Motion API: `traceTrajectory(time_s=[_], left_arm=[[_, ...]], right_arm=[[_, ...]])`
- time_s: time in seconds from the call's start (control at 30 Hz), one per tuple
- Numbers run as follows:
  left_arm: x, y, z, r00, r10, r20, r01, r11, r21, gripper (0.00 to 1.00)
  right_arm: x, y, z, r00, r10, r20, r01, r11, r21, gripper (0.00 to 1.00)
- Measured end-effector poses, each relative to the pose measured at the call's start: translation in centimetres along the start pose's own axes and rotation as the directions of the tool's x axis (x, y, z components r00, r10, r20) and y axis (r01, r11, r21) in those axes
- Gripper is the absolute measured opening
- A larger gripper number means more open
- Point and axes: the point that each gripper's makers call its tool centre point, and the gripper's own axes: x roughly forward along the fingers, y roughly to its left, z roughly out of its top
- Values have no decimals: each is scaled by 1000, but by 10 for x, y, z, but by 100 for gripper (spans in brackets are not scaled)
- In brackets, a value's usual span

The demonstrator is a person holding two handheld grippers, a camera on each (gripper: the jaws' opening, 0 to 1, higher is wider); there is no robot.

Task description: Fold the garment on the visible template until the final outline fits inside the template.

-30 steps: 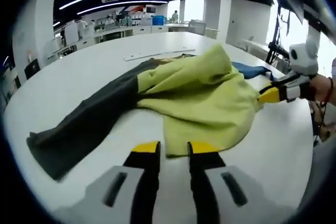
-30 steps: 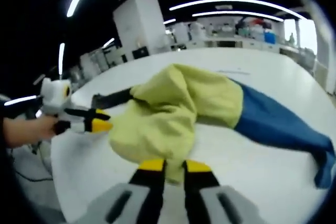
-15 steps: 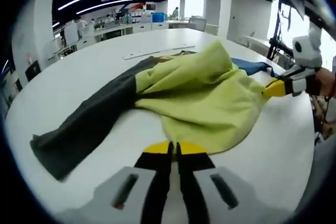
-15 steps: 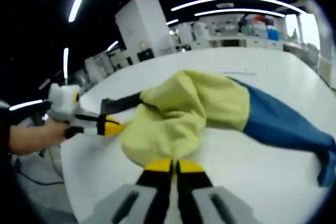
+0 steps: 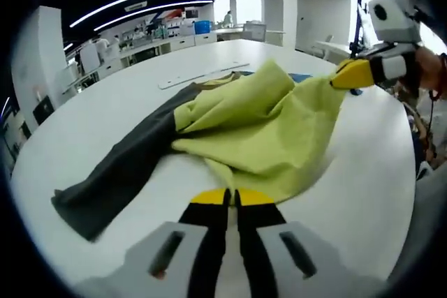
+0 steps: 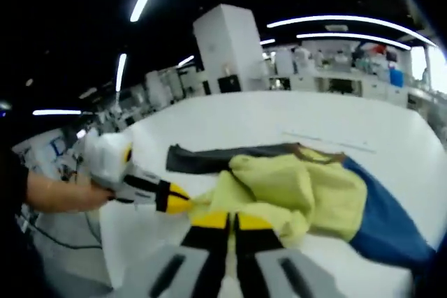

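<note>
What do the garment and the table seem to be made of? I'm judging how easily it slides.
Garment: soft matte woven or knit cloth, judging by its limp folds and creases; yellow-green body, dark grey sleeve. Table: smooth white hard top with a faint sheen, probably laminate.

Garment (image 5: 258, 127) spread on table (image 5: 105, 95); strip (image 5: 202, 75) on table beyond it.

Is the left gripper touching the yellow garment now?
Touching. In the left gripper view, the left gripper is closed on the near hem of the yellow garment, with fabric between its tips.
</note>
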Motion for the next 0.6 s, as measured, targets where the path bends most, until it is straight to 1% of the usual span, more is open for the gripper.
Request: traceTrajectory(time_s=[0.13, 0.27, 0.4, 0.6], left_arm=[[-2, -3, 2, 1000, -6, 3, 6, 1000, 11, 1], [-3, -3, 1, 1000, -3, -5, 3, 999, 33, 1], [-4, -2, 0, 1000, -3, -5, 3, 1000, 26, 1], [-3, 3, -2, 1000, 1, -6, 0, 1000, 6, 1]], right_arm=[[21, -1, 19, 1000, 23, -3, -23, 1000, -15, 0], [41, -4, 29, 999, 29, -16, -29, 999, -24, 0], [59, -10, 30, 999, 33, -38, -34, 999, -24, 0], [80, -16, 23, 995, 43, -91, -42, 999, 8, 0]])
